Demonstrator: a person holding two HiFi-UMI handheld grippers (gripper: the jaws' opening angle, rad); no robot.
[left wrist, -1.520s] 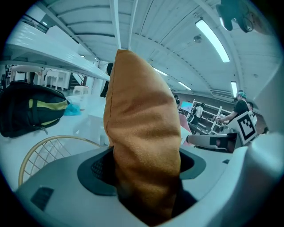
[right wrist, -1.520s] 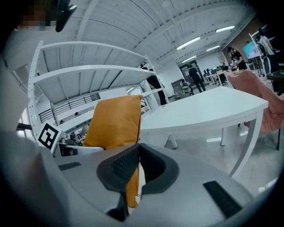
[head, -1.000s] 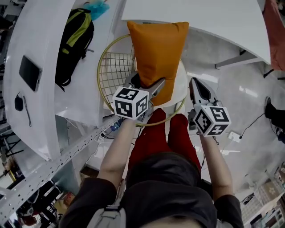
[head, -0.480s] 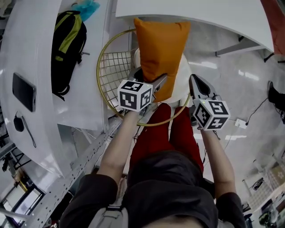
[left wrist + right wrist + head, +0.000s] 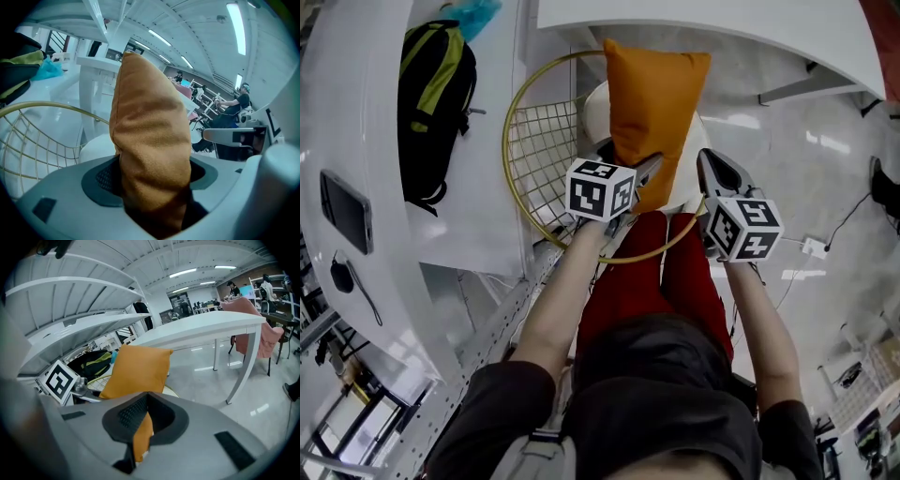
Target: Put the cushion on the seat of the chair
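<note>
An orange cushion [image 5: 652, 103] stands on edge over the white round seat [image 5: 592, 111] of a gold wire chair [image 5: 536, 155]. My left gripper [image 5: 623, 167] is shut on its near edge; in the left gripper view the fabric [image 5: 145, 154] fills the space between the jaws. To the right of the cushion's near corner is my right gripper [image 5: 705, 161], jaws together. In the right gripper view the cushion [image 5: 136, 369] rises up and left of the jaw tips [image 5: 147, 397], and a strip of orange shows through the slit behind them.
A black and yellow backpack [image 5: 436, 103] and a phone [image 5: 345, 211] lie on the white table at left. Another white table [image 5: 722, 28] curves behind the chair. The person's red trouser legs [image 5: 647, 281] stand at the chair's front. A cable plug [image 5: 814, 248] lies on the floor.
Both grippers and the cushion have sunk toward the chair seat, and the cushion has drifted right in the head view. The left gripper's hold on it is unchanged.
</note>
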